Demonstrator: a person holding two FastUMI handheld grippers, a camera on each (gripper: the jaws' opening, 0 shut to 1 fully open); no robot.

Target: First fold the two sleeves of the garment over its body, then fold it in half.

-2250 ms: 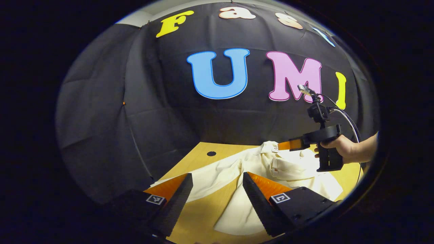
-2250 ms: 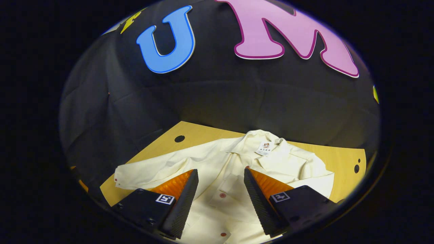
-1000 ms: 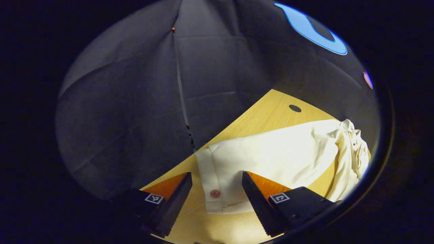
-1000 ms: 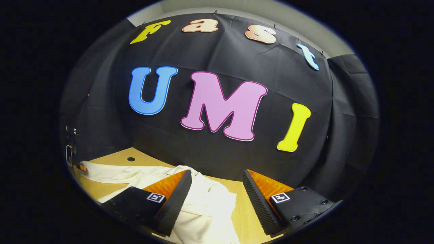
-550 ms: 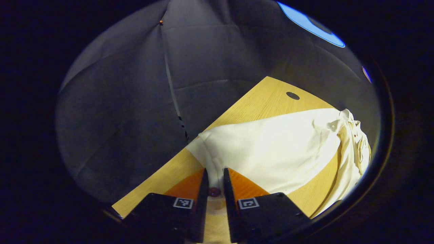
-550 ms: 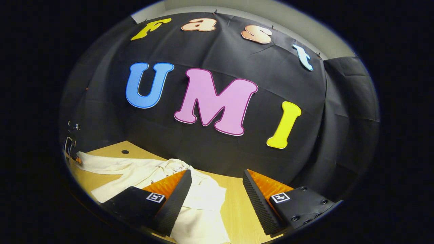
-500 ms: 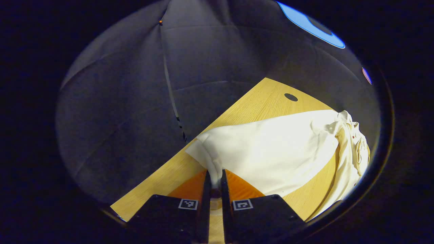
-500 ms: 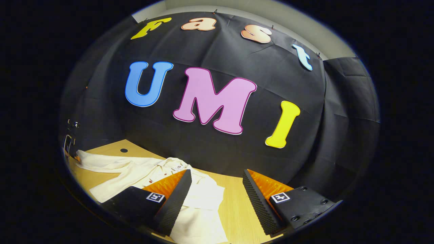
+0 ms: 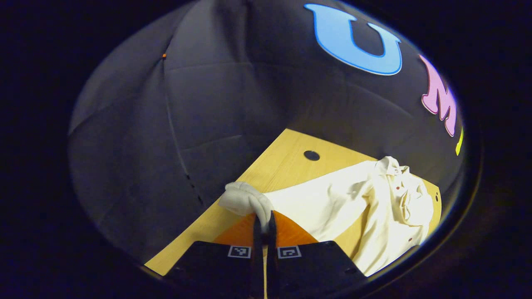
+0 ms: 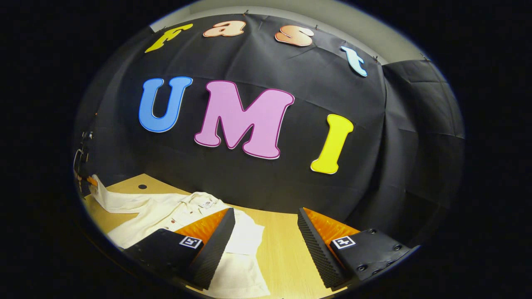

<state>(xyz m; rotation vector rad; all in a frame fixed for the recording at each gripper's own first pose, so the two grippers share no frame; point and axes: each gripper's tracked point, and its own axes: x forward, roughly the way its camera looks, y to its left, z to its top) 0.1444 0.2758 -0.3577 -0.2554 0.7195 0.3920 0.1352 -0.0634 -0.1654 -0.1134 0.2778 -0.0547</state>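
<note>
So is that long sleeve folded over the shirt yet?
Not yet. The sleeve stretches out sideways from the shirt, its cuff pinched in the left tool.

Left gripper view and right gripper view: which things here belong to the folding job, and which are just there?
Job:
shirt
sleeve cuff, pinched in the left gripper
right gripper, open above the table

Just there:
table
table hole

I count one cream cotton button-up shirt (image 9: 374,203) on one light wooden table (image 9: 286,162). Two sleeves belong to it (one (image 9: 307,199) pinched in my left gripper (image 9: 262,220)). My grippers number two, the right gripper (image 10: 266,232) gaping. Round dark holes (image 9: 311,155) in the tabletop: one near me.
</note>
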